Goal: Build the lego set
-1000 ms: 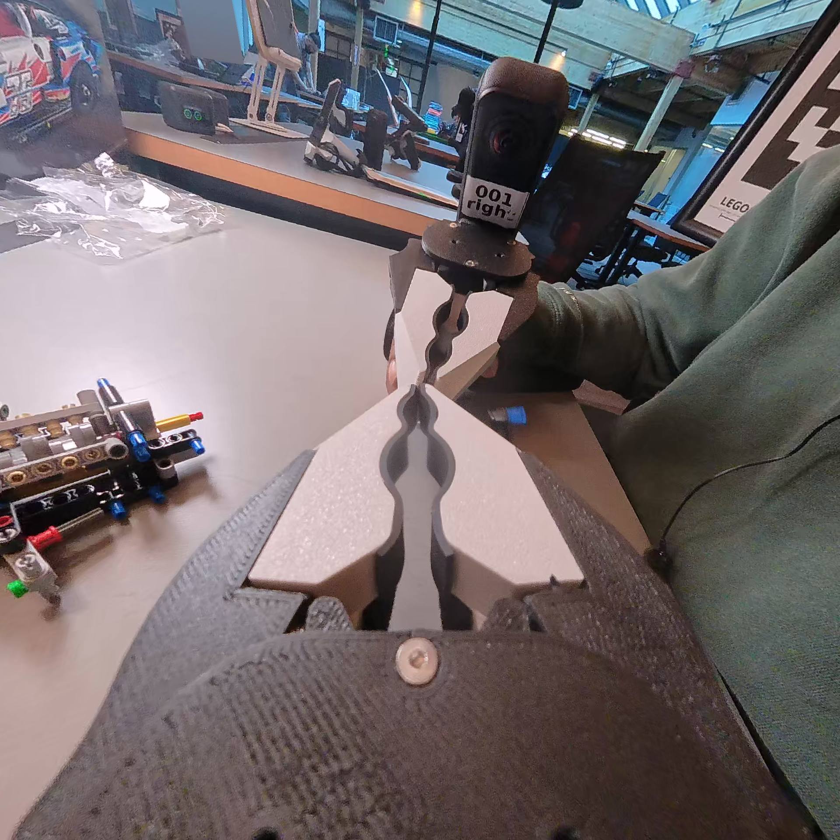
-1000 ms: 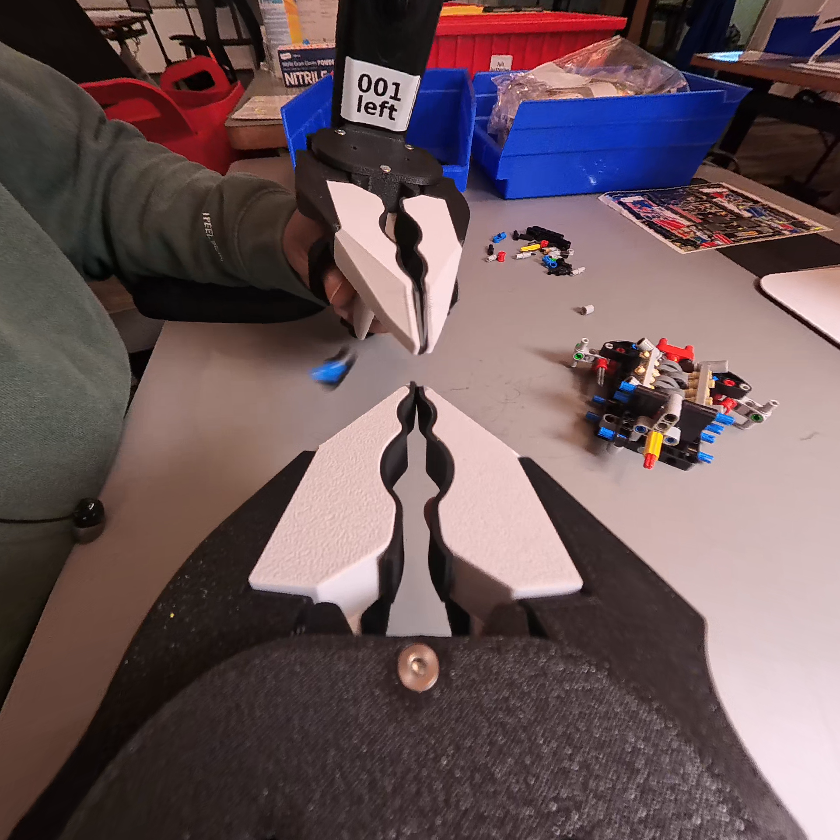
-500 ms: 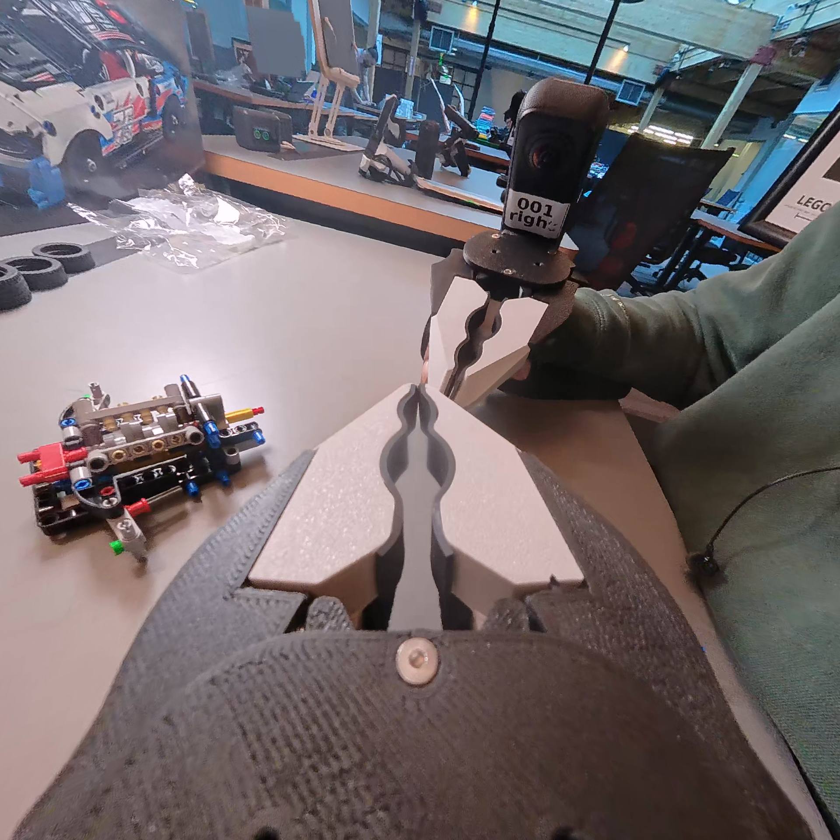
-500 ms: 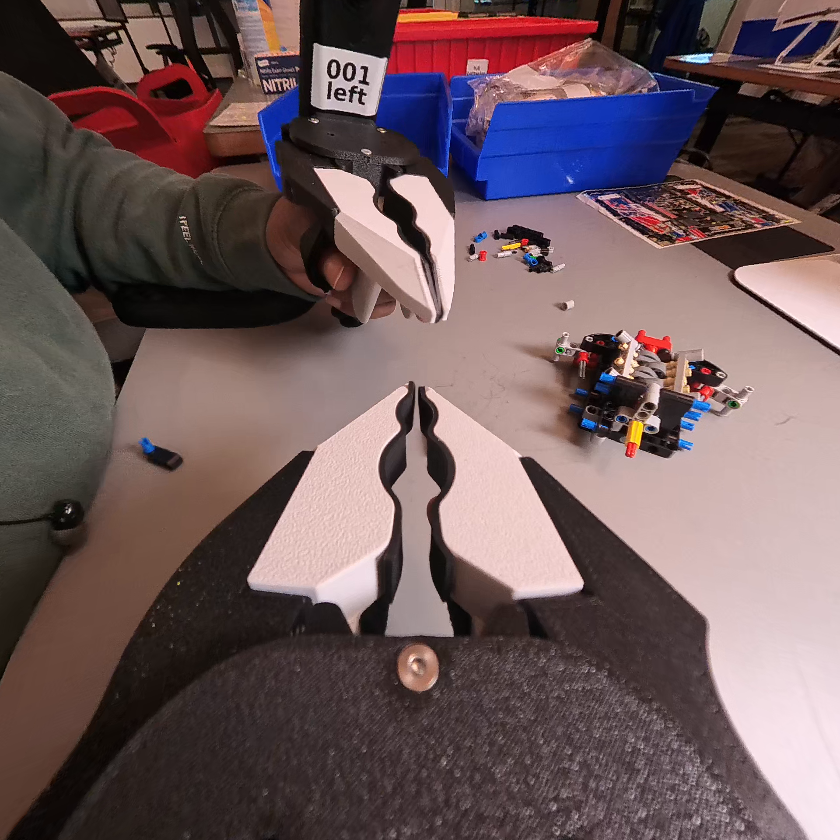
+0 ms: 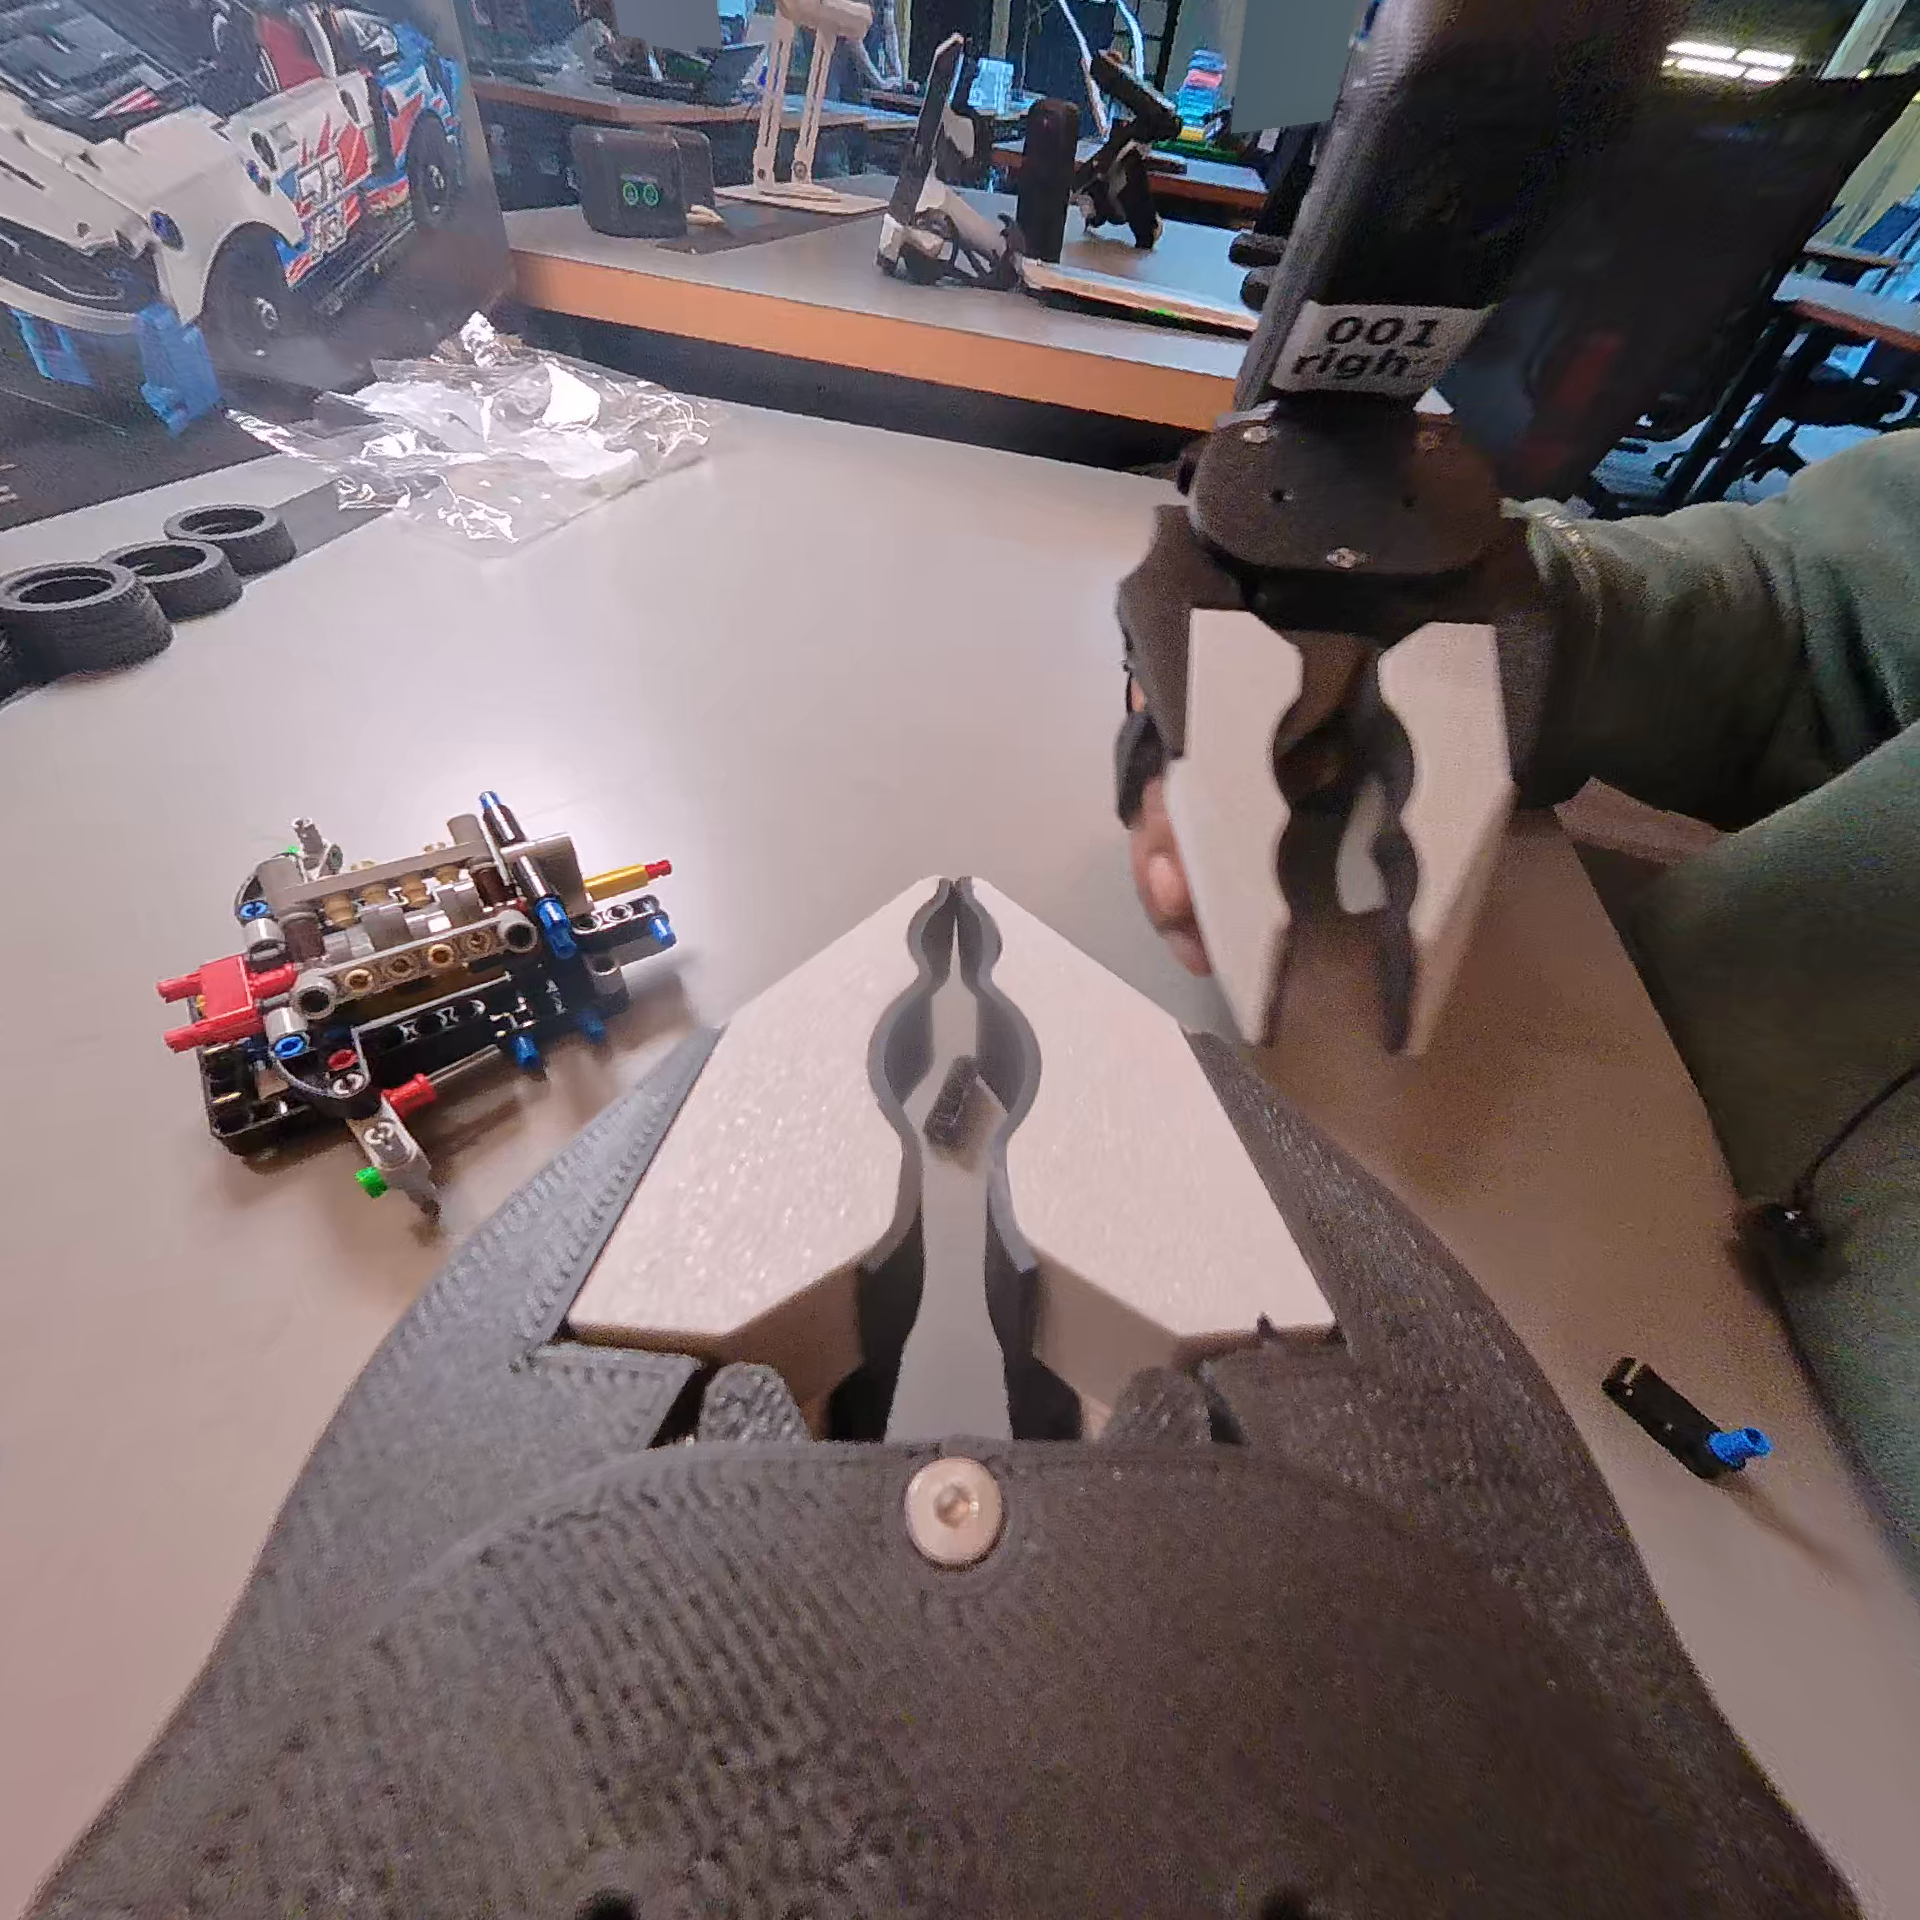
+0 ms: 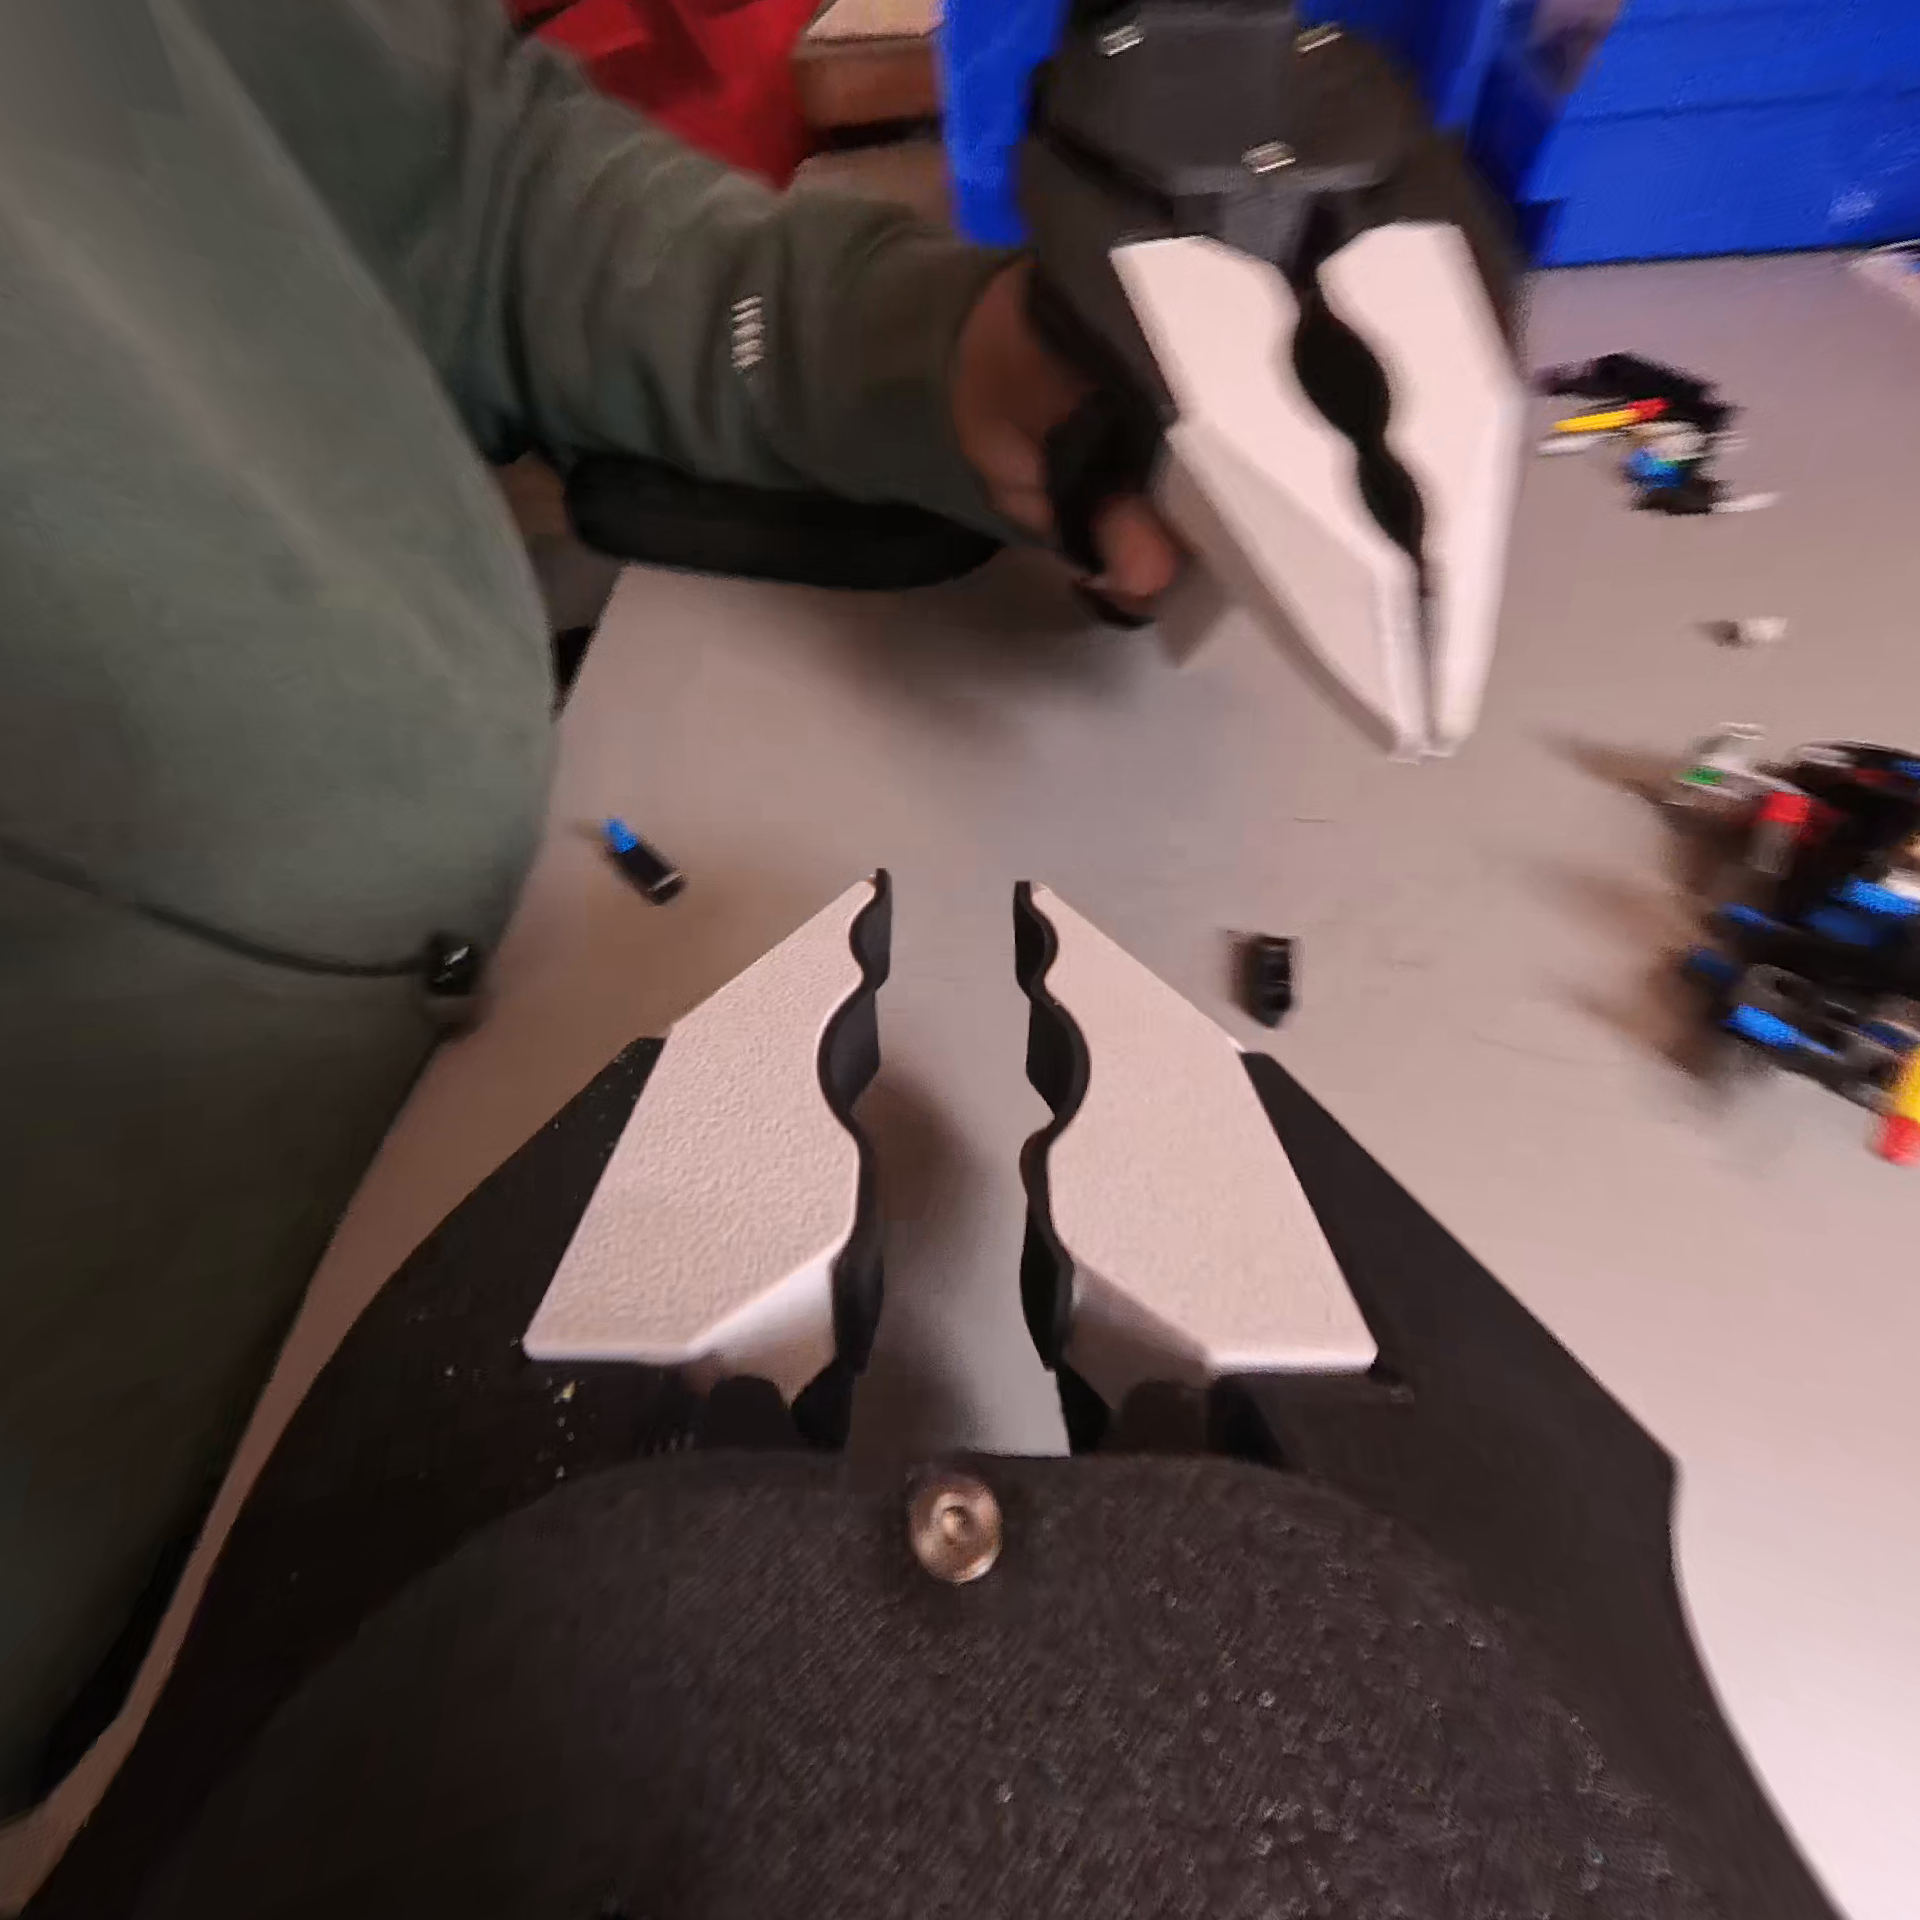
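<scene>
Now spread apart: right tongs (image 6: pixel 948 883), clenched half a second ago. Left tongs (image 5: pixel 954 883) clenched, empty. Small black piece (image 6: pixel 1265 975) on grey worktop (image 5: pixel 831 675), between right tongs and half-built lego model (image 5: pixel 416 997); blue-tipped black pin (image 5: pixel 1678 1421) near the sleeve.

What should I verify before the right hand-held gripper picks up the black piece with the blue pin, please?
1. Right hand-held gripper open: ok.
2. Left hand-held gripper out of the way: ok, shut, raised, off to the side.
3. Black piece with blue pin lying free: ok.
4. Right fingertips lined up with it: not ok, it lies to their left.
5. Small black piece clear of the path: ok, opposite side.
6. Pin fully seated: cannot tell.
</scene>
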A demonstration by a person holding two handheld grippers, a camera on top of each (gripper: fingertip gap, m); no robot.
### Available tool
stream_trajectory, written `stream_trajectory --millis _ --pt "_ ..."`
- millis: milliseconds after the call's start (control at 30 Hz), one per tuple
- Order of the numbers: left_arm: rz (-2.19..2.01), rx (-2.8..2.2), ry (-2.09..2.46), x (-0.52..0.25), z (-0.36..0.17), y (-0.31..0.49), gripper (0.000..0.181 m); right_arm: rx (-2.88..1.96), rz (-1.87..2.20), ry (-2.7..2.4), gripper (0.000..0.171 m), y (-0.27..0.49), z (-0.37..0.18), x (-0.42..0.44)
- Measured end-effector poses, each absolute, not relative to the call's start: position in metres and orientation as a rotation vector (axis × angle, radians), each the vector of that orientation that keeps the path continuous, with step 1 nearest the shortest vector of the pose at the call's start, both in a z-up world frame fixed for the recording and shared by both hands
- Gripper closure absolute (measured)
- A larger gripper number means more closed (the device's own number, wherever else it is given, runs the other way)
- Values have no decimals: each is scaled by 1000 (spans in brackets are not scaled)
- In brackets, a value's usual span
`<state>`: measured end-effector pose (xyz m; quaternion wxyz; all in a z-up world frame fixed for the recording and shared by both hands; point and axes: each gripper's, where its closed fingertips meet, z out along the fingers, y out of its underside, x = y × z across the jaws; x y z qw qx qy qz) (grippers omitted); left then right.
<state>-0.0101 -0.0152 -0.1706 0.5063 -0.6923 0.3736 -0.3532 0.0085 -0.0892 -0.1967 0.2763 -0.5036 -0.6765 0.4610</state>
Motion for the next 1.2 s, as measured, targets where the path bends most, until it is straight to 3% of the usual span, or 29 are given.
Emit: stream_trajectory --millis 100,400,467,533,600,1200 --pt "-828 -1687 910 -11 -176 -13 181 -1283 1264 -2060 139 -127 -209 16" --pt "-784 -1727 914 -14 -187 -7 181 -1065 1066 -2460 139 -184 -234 -2" --pt "-773 -1729 912 -15 -187 -6 181 -1013 997 -2521 144 -191 -240 -5" --pt "-768 -1731 909 -16 -187 -5 181 -974 908 -2544 163 -192 -243 -10" --pt "-765 -1734 906 -16 -187 -5 181 -977 861 -2528 165 -186 -244 -14" --pt "-694 -1763 823 -26 -188 9 178 -1708 542 -1836 165 60 -240 33"
